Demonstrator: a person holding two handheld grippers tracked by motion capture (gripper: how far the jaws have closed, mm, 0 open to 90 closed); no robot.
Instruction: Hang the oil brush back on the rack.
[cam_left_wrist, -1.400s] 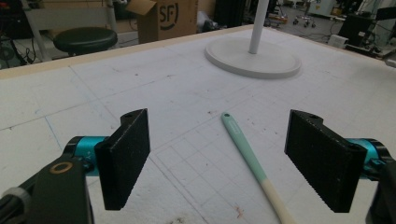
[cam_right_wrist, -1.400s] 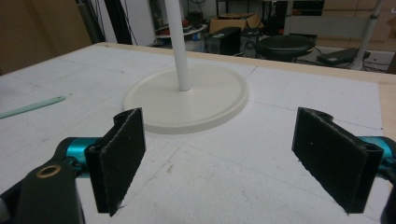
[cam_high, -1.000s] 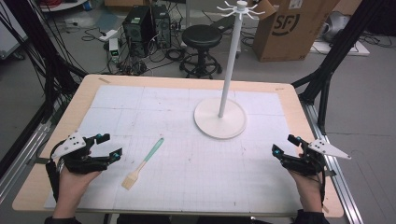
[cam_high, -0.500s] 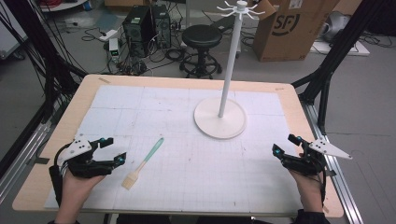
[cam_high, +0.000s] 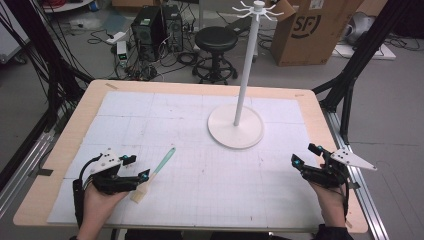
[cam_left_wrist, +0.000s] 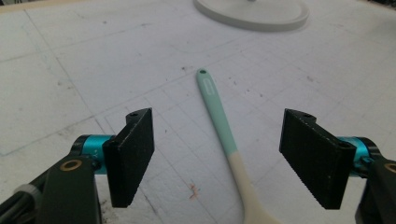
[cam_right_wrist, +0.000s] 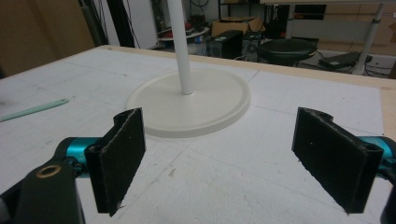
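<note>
I'm lining my left gripper (cam_left_wrist: 218, 158), jaws wide and just narrowing, around the mint-and-cream silicone spatula (cam_left_wrist: 223, 140); next, lower and pinch its handle.

The spatula (cam_left_wrist: 219, 122) has a mint-green handle and a cream head. The stand (cam_high: 235, 125) is white, and the surface (cam_high: 200, 120) carries a white mat with a faint grid.
</note>
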